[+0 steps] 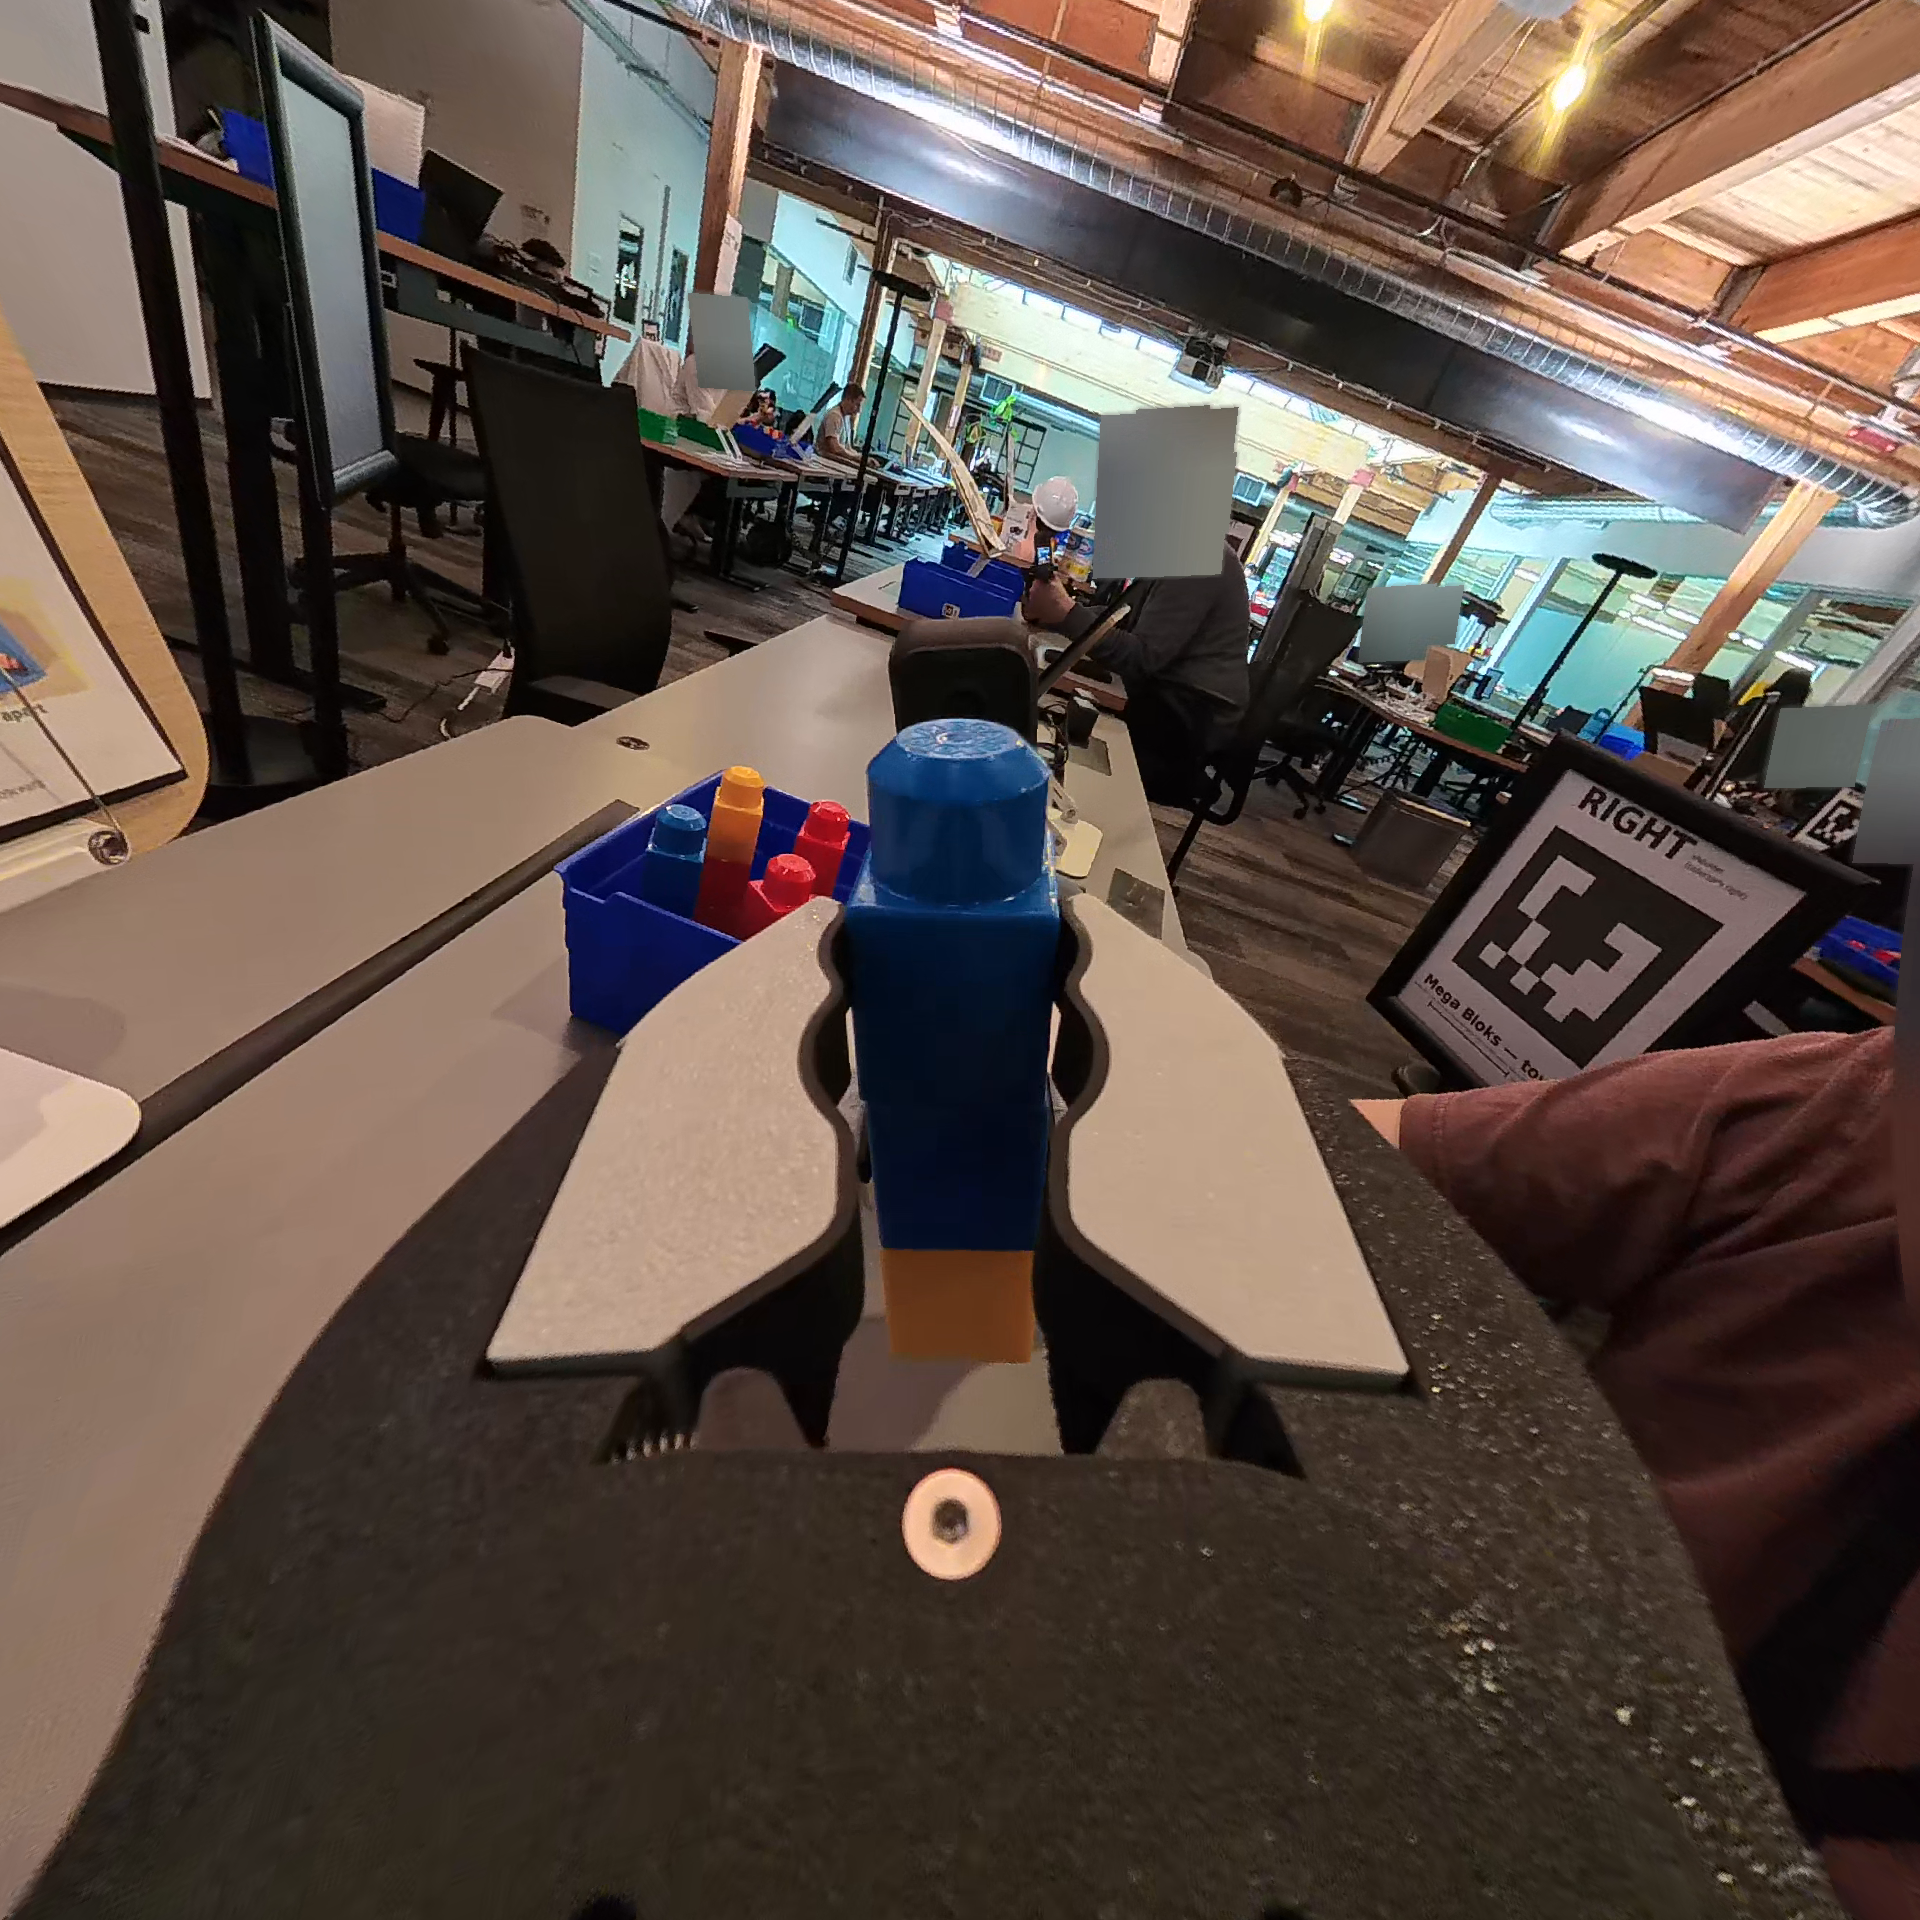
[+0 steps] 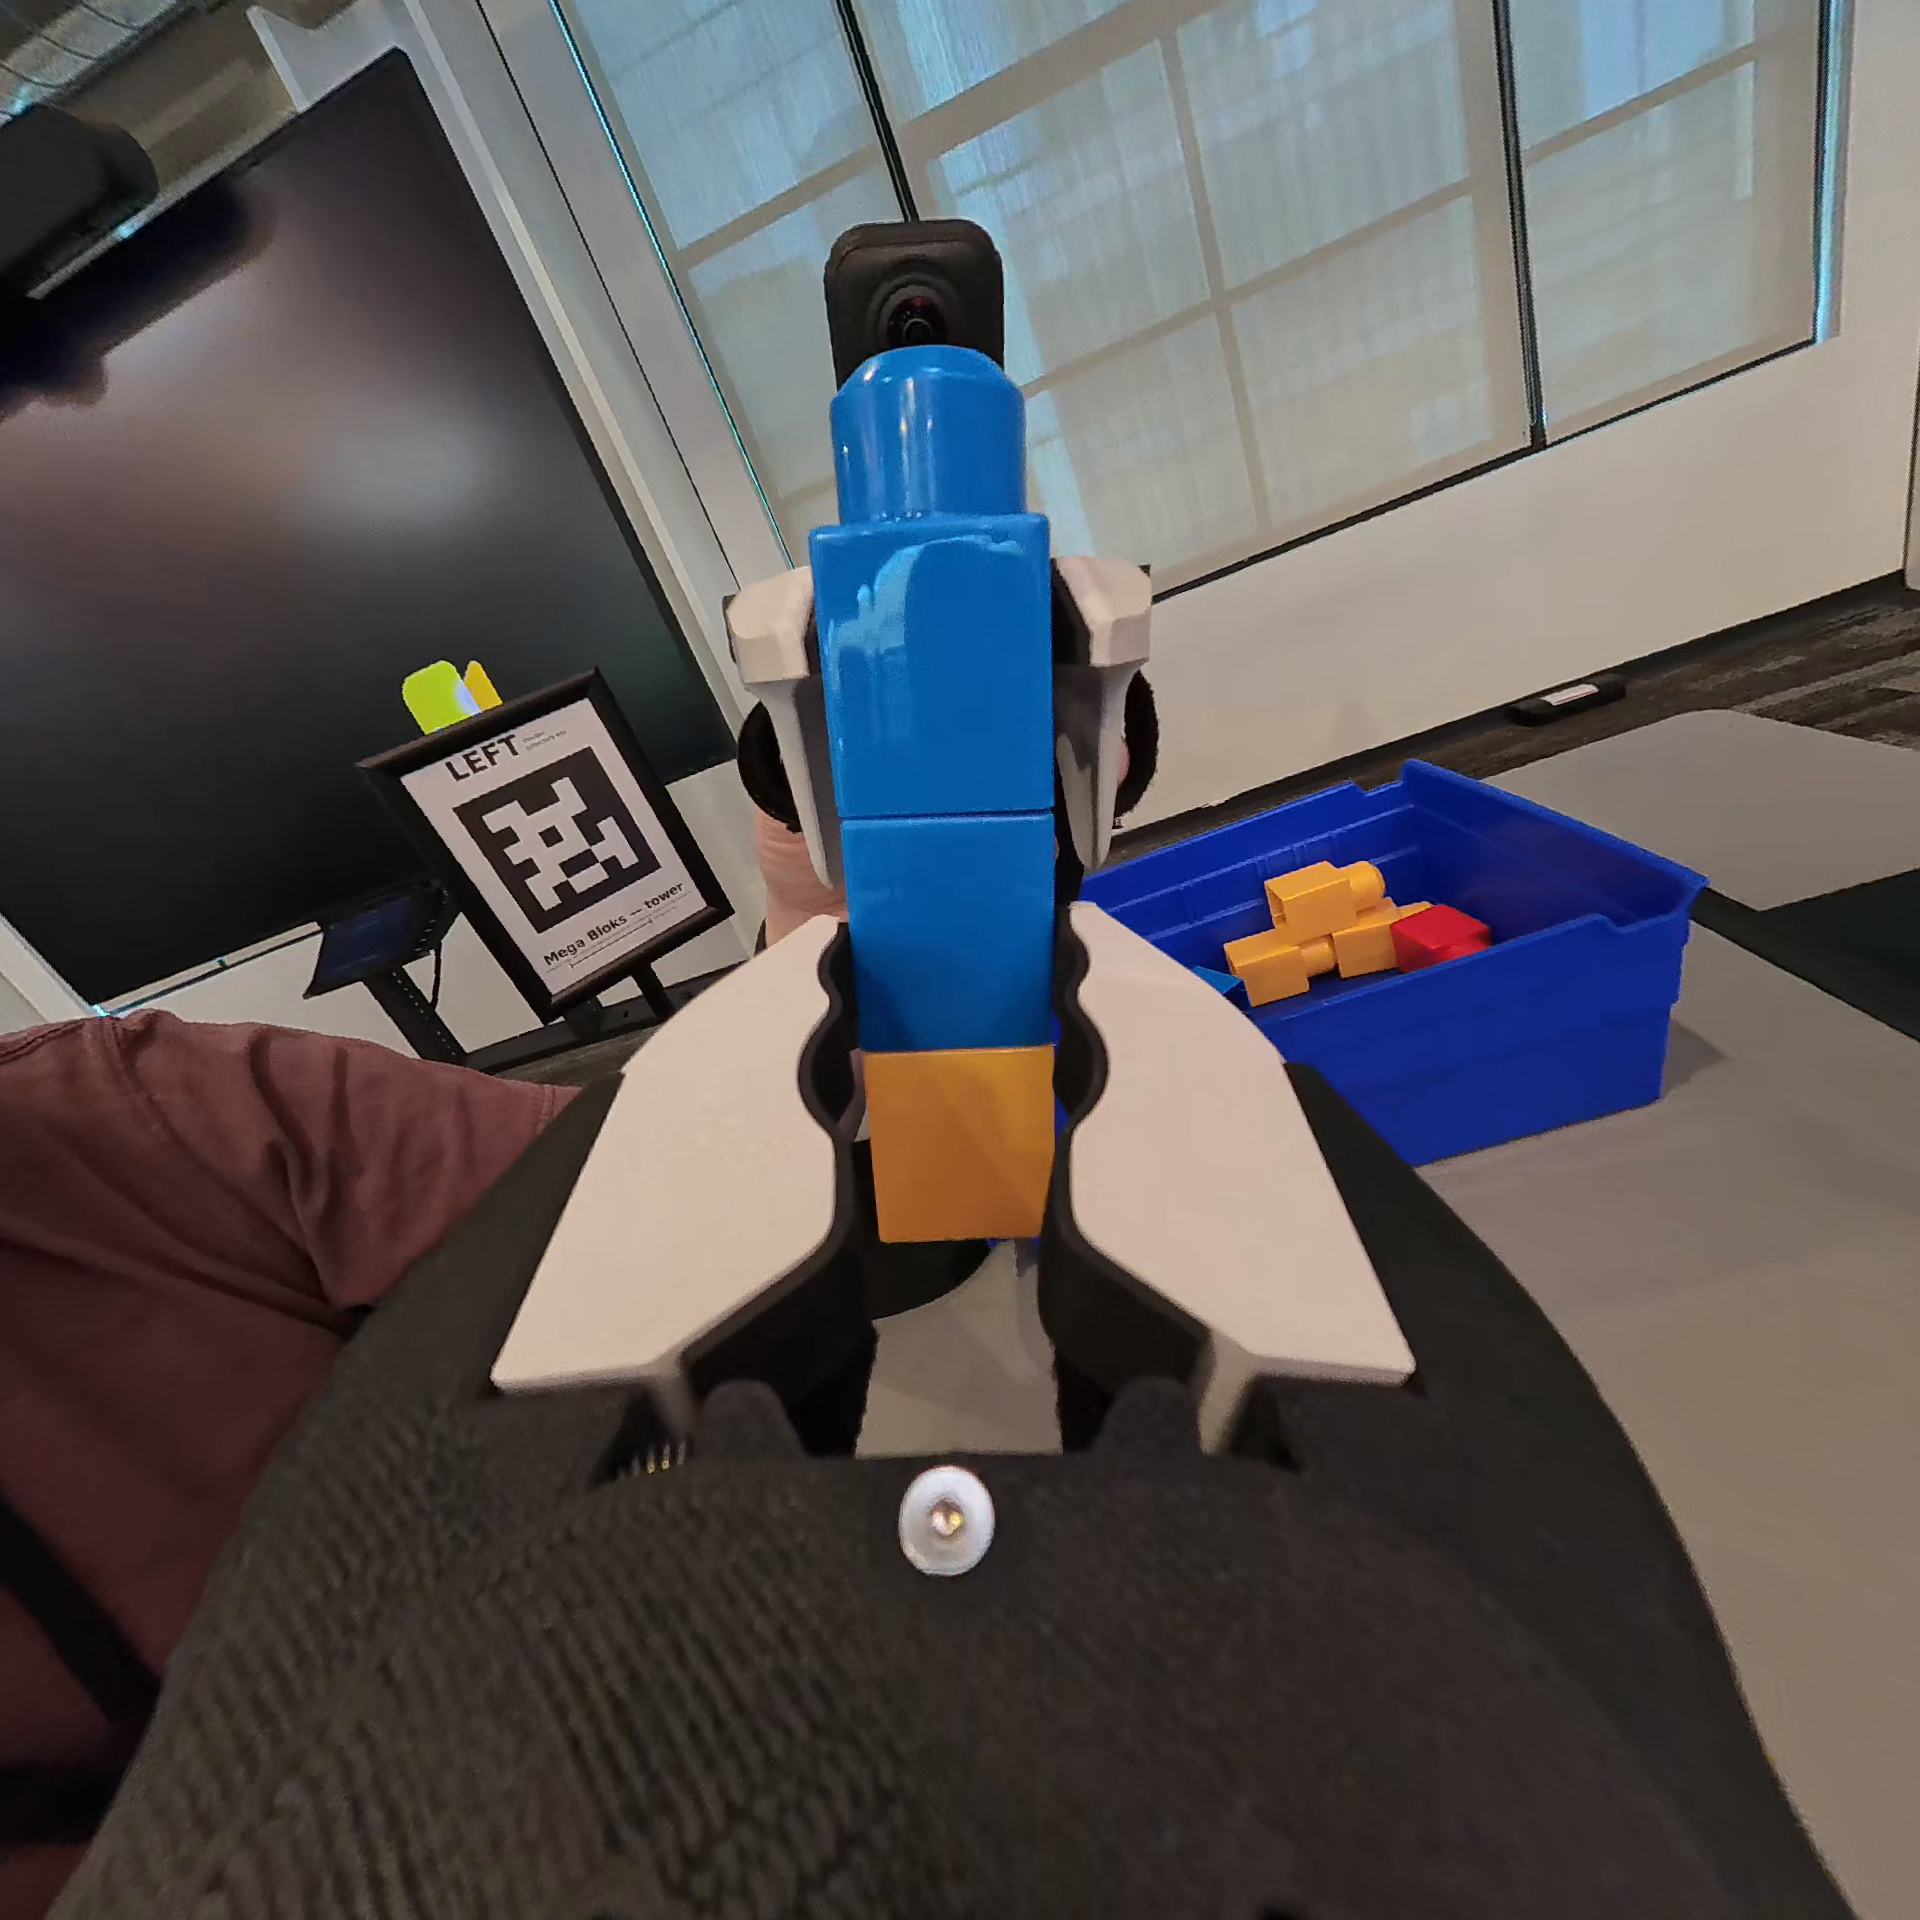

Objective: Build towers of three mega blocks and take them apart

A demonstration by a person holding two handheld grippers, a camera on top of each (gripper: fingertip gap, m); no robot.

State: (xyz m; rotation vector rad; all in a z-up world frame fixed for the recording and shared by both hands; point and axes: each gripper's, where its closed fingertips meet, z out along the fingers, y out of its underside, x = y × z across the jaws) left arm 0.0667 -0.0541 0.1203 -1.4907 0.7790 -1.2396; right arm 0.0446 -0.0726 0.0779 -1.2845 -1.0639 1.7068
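Note:
A tower of three mega blocks is held between both grippers above the grey table: a studded blue block (image 1: 951,997) on top, a second blue block (image 2: 945,925) in the middle and an orange block (image 2: 956,1143) at the bottom. My left gripper (image 1: 951,987) is shut on the top blue block; it also shows in the right wrist view (image 2: 940,665), facing me. My right gripper (image 2: 951,1008) is shut on the tower lower down, its pads on the middle blue block and the top of the orange one.
A blue bin (image 1: 623,966) ahead in the left wrist view holds upright blue, red and orange blocks. Another blue bin (image 2: 1455,1060) at right holds orange blocks and a red one. Framed marker signs (image 1: 1600,935) (image 2: 551,842) stand nearby. A person's maroon sleeve (image 1: 1714,1195) is close. About 5 centimetres separates my left fingertips from my right.

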